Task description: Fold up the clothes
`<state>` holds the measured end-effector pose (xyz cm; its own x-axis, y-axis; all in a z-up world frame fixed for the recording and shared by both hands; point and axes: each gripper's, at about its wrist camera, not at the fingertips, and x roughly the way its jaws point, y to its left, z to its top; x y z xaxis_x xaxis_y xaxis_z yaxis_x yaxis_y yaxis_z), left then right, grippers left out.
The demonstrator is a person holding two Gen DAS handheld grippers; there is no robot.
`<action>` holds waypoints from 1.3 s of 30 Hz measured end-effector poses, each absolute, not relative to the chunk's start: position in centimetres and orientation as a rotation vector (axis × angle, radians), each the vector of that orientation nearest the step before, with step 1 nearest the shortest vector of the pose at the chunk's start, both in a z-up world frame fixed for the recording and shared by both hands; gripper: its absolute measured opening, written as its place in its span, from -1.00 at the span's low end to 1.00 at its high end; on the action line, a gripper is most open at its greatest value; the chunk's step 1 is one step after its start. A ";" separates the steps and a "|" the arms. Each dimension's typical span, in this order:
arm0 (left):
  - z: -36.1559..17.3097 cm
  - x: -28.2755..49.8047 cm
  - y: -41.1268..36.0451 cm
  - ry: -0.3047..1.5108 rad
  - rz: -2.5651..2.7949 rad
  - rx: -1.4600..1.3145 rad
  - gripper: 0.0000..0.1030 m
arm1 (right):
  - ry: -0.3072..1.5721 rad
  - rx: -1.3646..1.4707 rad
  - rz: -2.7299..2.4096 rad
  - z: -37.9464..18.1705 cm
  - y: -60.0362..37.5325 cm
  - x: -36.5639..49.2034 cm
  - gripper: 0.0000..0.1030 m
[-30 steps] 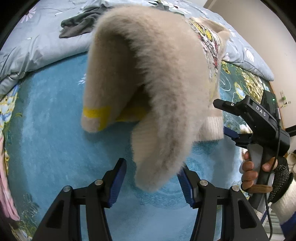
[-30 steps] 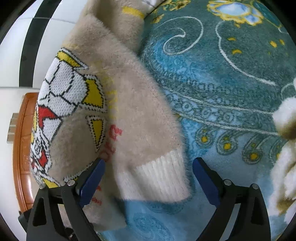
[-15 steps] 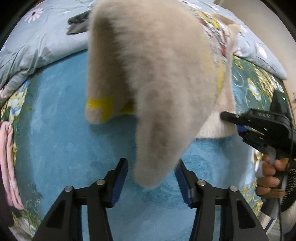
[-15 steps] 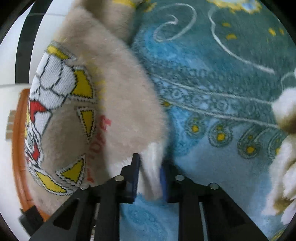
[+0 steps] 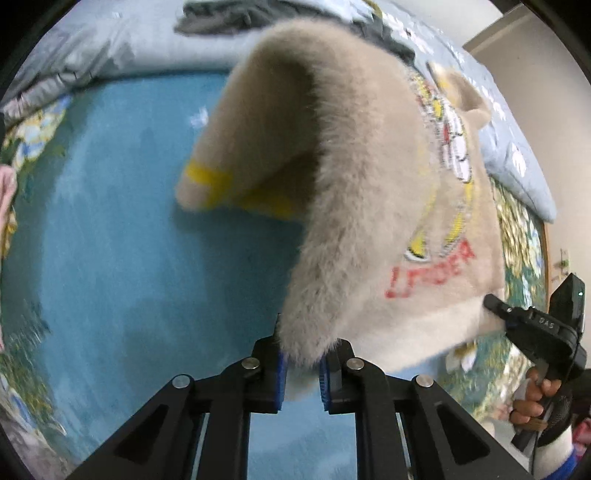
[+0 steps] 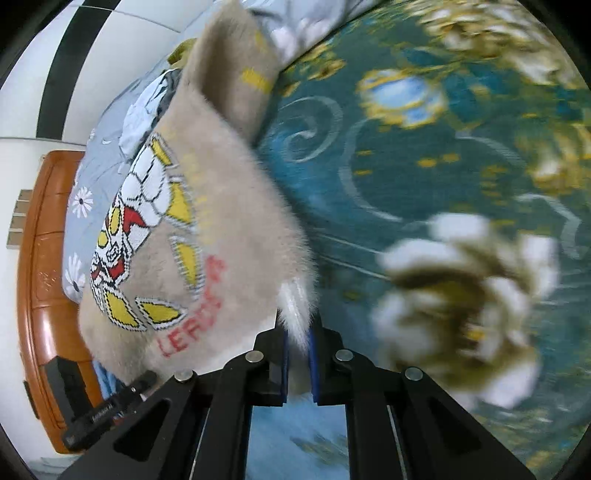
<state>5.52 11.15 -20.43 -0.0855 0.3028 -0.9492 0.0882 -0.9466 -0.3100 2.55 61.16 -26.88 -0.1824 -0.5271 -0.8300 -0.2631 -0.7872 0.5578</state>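
Note:
A fuzzy beige sweater (image 5: 369, 177) with a white, yellow and red knitted figure and red lettering hangs lifted above the blue bedspread (image 5: 110, 258). My left gripper (image 5: 300, 363) is shut on one bottom corner of it. My right gripper (image 6: 297, 356) is shut on the white ribbed hem at the other corner; the sweater (image 6: 207, 236) stretches up and left from it. The right gripper also shows in the left wrist view (image 5: 496, 308), at the right, pinching the hem. A sleeve with a yellow stripe (image 5: 207, 181) hangs towards the bedspread.
A grey-blue flowered quilt (image 5: 110, 48) is bunched at the far side, with a dark garment (image 5: 218, 18) on it. A pink cloth (image 5: 5, 188) lies at the left edge. A wooden headboard (image 6: 40, 258) stands left in the right wrist view.
Both grippers have closed on the sweater's bottom corners, the right one first, the left one after. The sweater has been lifted and stretched between them.

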 end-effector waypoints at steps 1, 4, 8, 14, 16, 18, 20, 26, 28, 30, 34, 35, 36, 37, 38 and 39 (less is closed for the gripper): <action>-20.9 6.3 11.5 -0.440 2.140 -2.040 -0.71 | -0.910 1.896 -2.081 -26.6 62.4 3.0 -0.83; -22.4 8.7 12.4 -0.437 2.070 -2.118 -0.71 | -0.857 1.967 -2.059 -27.1 62.3 5.3 -0.83; -24.8 11.7 12.1 -0.453 2.028 -2.250 -0.71 | -0.823 2.093 -1.978 -30.0 59.4 9.6 -0.84; -25.9 13.7 9.9 -0.468 2.063 -2.336 -0.70 | -0.773 2.212 -1.841 -33.6 58.3 13.6 -0.84; -25.6 13.7 9.8 -0.424 2.086 -2.318 -0.66 | -0.729 2.210 -1.843 -34.1 57.4 13.1 -0.84; -24.9 13.5 9.9 -0.417 2.095 -2.293 -0.64 | -0.669 2.192 -1.854 -32.3 56.9 13.5 -0.83; -24.2 13.4 9.6 -0.415 2.101 -2.265 -0.53 | -0.616 2.169 -1.861 -29.9 58.0 16.7 -0.81; -19.2 11.7 6.0 -0.509 2.258 -2.063 0.22 | -0.535 2.117 -1.980 -28.7 58.0 12.7 -0.65; -18.5 9.4 5.0 -0.470 2.323 -2.020 0.24 | -0.532 2.096 -2.047 -28.3 57.8 11.3 -0.60; -19.3 6.1 6.8 -0.415 2.373 -2.011 0.24 | -0.539 2.083 -2.101 -28.1 57.6 9.2 -0.58; -21.7 -1.5 9.9 -0.355 2.415 -2.023 0.24 | -0.603 2.024 -2.207 -25.1 56.5 2.6 -0.57; -22.5 -2.9 11.0 -0.317 2.414 -2.036 0.24 | -0.619 2.008 -2.231 -24.4 56.6 1.3 -0.56; -23.2 -4.1 11.9 -0.280 2.411 -2.049 0.24 | -0.631 1.993 -2.256 -24.3 56.8 -0.1 -0.52; -23.3 -5.0 12.1 -0.246 2.402 -2.062 0.24 | -0.643 1.979 -2.280 -24.1 56.9 -1.4 -0.48; -23.6 -5.9 12.3 -0.206 2.393 -2.077 0.24 | -0.657 1.966 -2.302 -24.1 57.1 -2.7 -0.39; -24.5 -6.6 13.0 -0.132 2.384 -2.102 0.24 | -0.677 1.961 -2.318 -24.6 57.0 -3.8 -0.37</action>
